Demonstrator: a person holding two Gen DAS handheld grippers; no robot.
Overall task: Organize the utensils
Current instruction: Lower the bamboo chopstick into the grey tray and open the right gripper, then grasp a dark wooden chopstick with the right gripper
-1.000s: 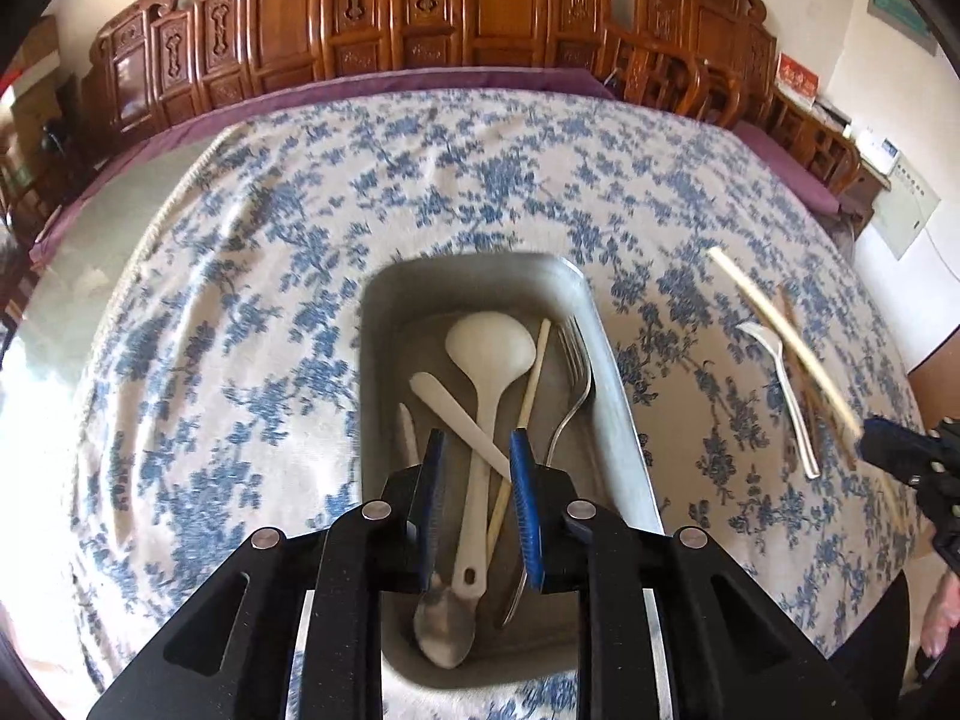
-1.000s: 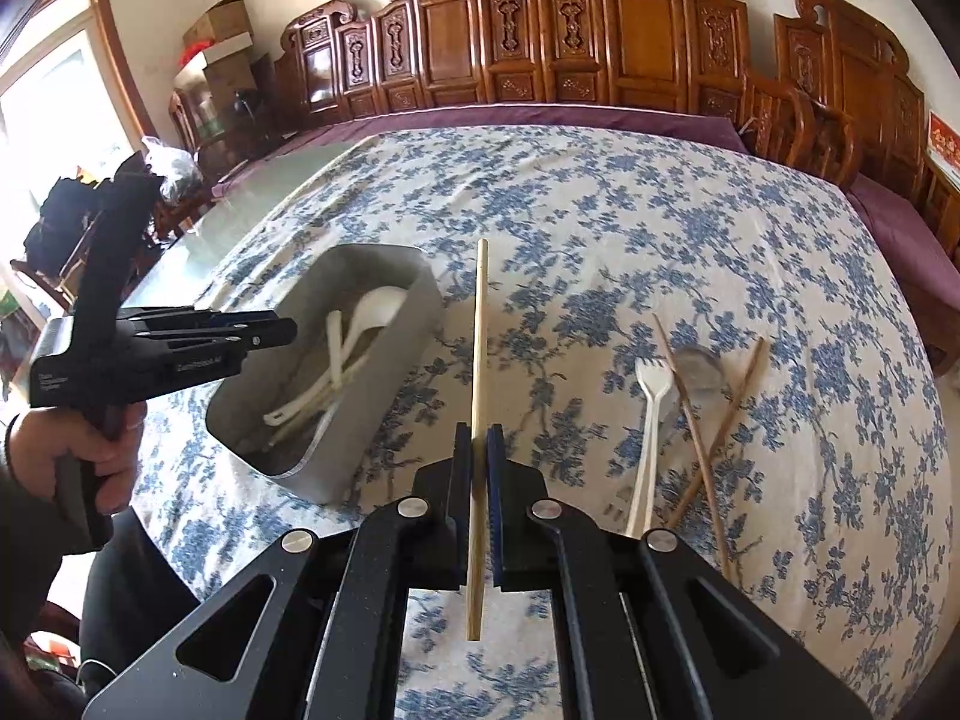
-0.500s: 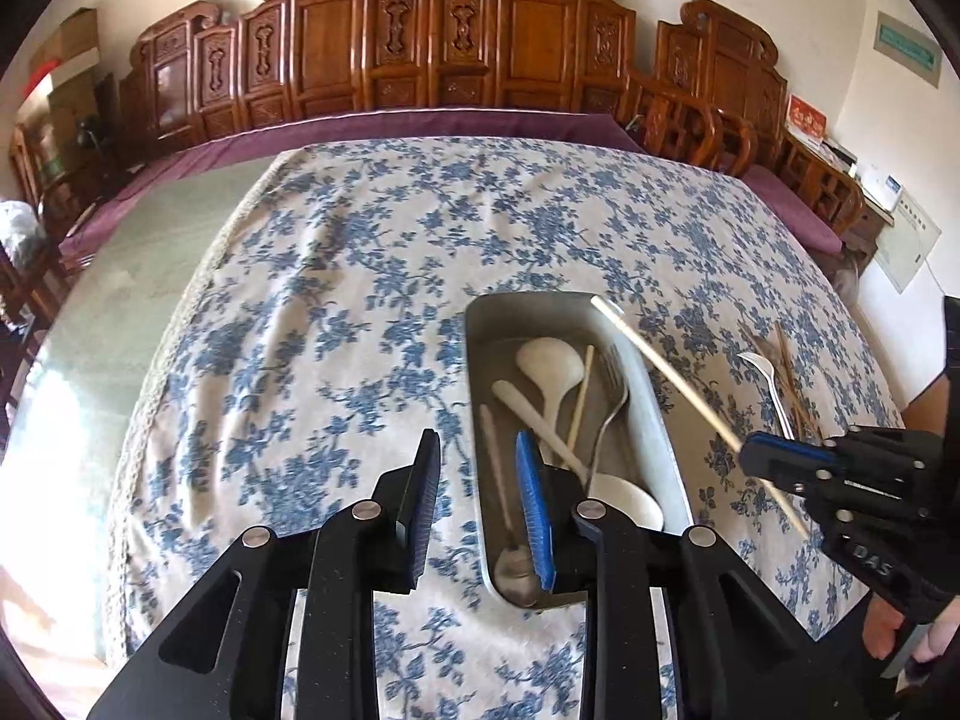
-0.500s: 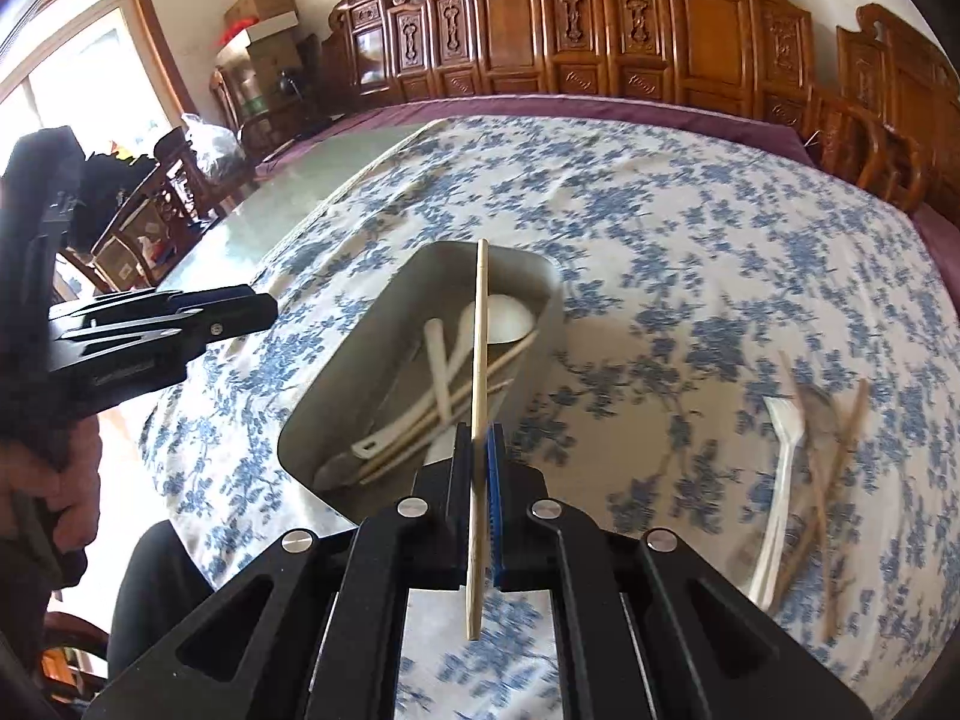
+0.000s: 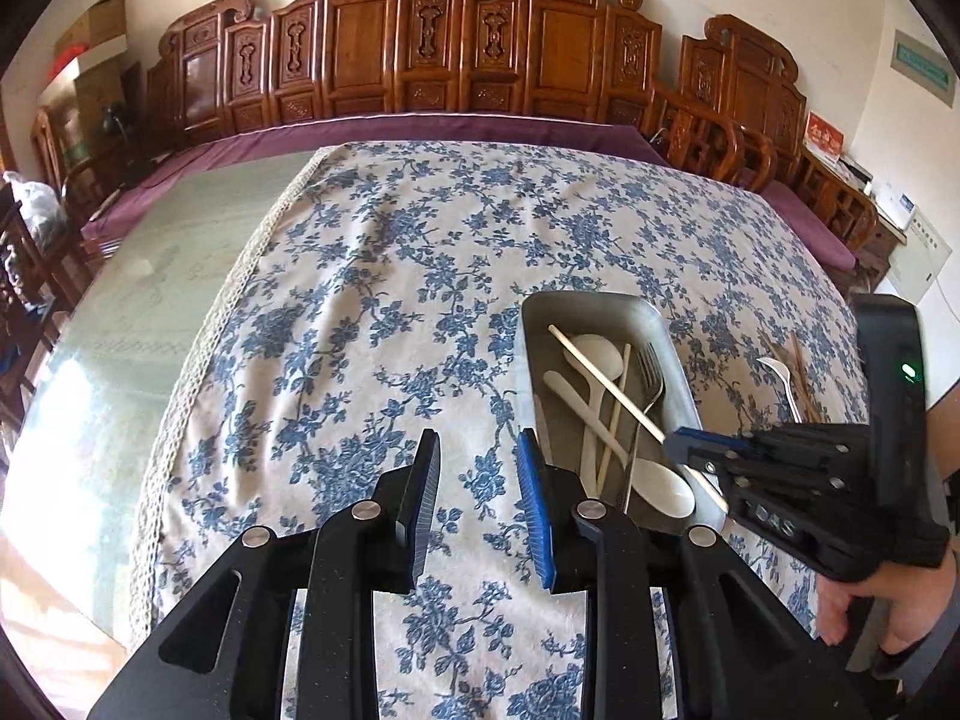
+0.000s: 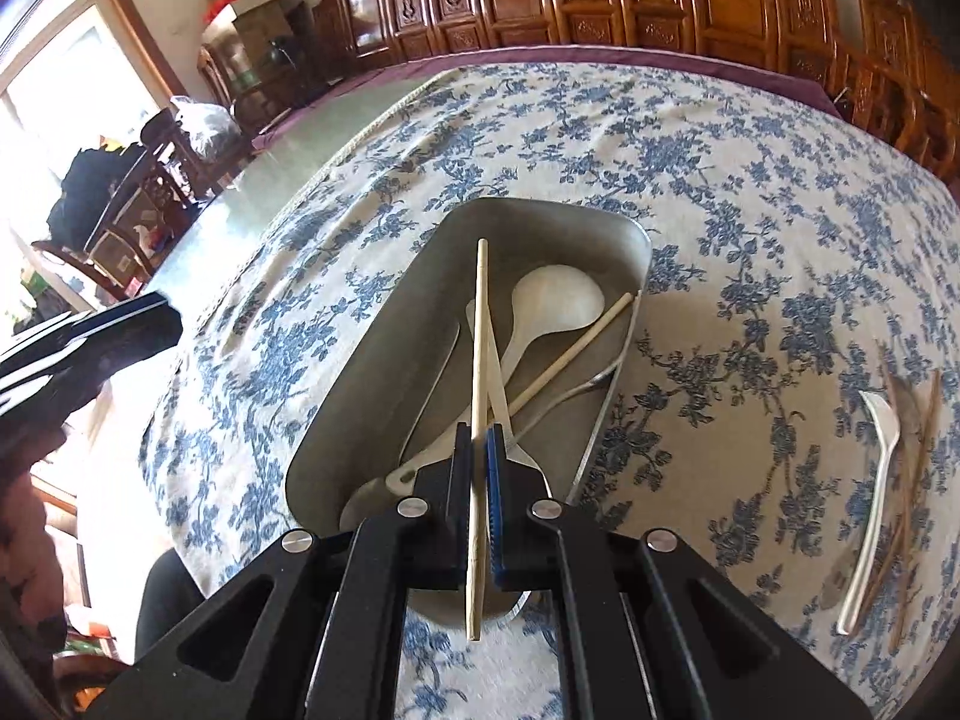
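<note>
A metal tray (image 6: pixel 360 384) (image 5: pixel 600 303) on the flowered cloth holds a white ladle (image 6: pixel 558 300), a pale chopstick (image 6: pixel 570 354), a metal fork (image 5: pixel 651 372) and a white spoon (image 5: pixel 660 483). My right gripper (image 6: pixel 478 438) (image 5: pixel 675 441) is shut on a pale wooden chopstick (image 6: pixel 479 330) (image 5: pixel 606 378), which hangs over the tray's inside, pointing along its length. My left gripper (image 5: pixel 477 444) stands open with nothing between its fingers, above bare cloth just left of the tray.
A white plastic utensil (image 6: pixel 870 510) (image 5: pixel 780 375) and brown chopsticks (image 6: pixel 918 462) lie on the cloth right of the tray. Bare green glass tabletop (image 5: pixel 150 312) lies left of the cloth's lace edge. Carved wooden chairs (image 5: pixel 456 48) line the far side.
The right gripper carried its chopstick from the cloth to over the tray. The left gripper drew back leftward off the tray, and its jaws widened a little.
</note>
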